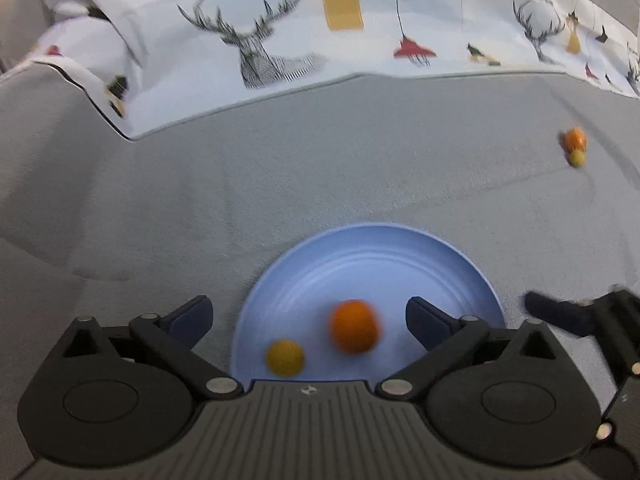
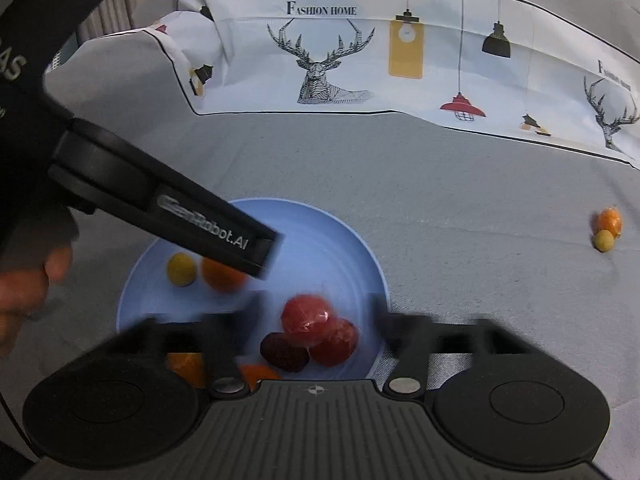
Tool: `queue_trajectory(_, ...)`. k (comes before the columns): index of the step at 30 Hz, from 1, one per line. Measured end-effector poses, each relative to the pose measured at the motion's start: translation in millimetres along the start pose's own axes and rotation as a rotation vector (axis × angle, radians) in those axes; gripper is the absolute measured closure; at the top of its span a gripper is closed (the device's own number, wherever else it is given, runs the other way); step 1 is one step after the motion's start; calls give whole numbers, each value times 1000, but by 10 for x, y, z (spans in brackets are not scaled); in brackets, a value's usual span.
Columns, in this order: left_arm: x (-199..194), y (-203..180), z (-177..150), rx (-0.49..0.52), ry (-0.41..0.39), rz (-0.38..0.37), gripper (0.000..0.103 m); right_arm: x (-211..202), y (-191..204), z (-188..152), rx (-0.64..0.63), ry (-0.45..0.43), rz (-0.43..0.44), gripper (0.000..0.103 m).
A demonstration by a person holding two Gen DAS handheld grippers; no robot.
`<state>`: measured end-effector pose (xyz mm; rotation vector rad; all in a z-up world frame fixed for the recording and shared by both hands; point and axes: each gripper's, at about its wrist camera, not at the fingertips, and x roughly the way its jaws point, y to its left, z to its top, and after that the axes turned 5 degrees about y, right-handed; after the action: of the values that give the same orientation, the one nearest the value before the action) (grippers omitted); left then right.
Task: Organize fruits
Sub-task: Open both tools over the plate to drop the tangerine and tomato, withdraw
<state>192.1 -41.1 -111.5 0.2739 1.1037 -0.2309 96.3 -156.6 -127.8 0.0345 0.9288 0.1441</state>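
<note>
A light blue plate [image 1: 400,248] [image 2: 340,240] lies on the grey cloth. On it are an orange fruit [image 1: 354,326] [image 2: 222,278], a small yellow fruit [image 1: 285,357] [image 2: 182,269], two red fruits [image 2: 308,316], a dark purple fruit [image 2: 284,352] and orange pieces [image 2: 256,372]. My left gripper [image 1: 308,316] is open and empty over the plate, with the orange fruit between its fingers' line. My right gripper [image 2: 316,312] is open, blurred, over the red fruits. Another orange fruit [image 1: 575,138] [image 2: 610,220] and small yellow fruit [image 1: 577,158] [image 2: 603,240] lie far right.
A white cloth printed with deer and lamps [image 1: 260,40] [image 2: 360,60] lies along the back. The left gripper's body [image 2: 160,208] crosses the right wrist view above the plate. A hand [image 2: 24,292] shows at the left edge.
</note>
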Motion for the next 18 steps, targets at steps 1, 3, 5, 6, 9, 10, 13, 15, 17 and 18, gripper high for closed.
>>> queue_trajectory(1,-34,-7,-7,10,11,7,1,-46,-1,-8,6,-2,-3,16)
queue_trajectory(3,-133,-11,-56,16,35,36,1,-175,2,-45,19,9,11,11)
queue_trajectory(5,-286,-15,-145,18,38,71,1,-322,22,-100,40,25,10,4)
queue_trajectory(6,-366,-14,-200,13,37,93,1,-413,45,-135,48,28,9,1)
queue_trajectory(9,-594,-35,-391,8,38,116,0,-681,143,-245,57,28,16,1)
queue_trajectory(10,-680,-39,-461,6,39,117,0,-779,170,-287,56,25,15,1)
queue_trajectory(13,-947,-35,-660,-9,26,123,0,-1049,246,-402,52,-1,7,1)
queue_trajectory(15,-1107,-36,-794,-6,18,124,0,-1227,293,-484,54,-29,3,1)
queue_trajectory(17,-1244,-45,-930,-1,10,132,0,-1398,330,-555,53,-61,0,1)
queue_trajectory(18,-1320,-36,-1001,-10,-2,133,0,-1463,348,-584,47,-71,3,1)
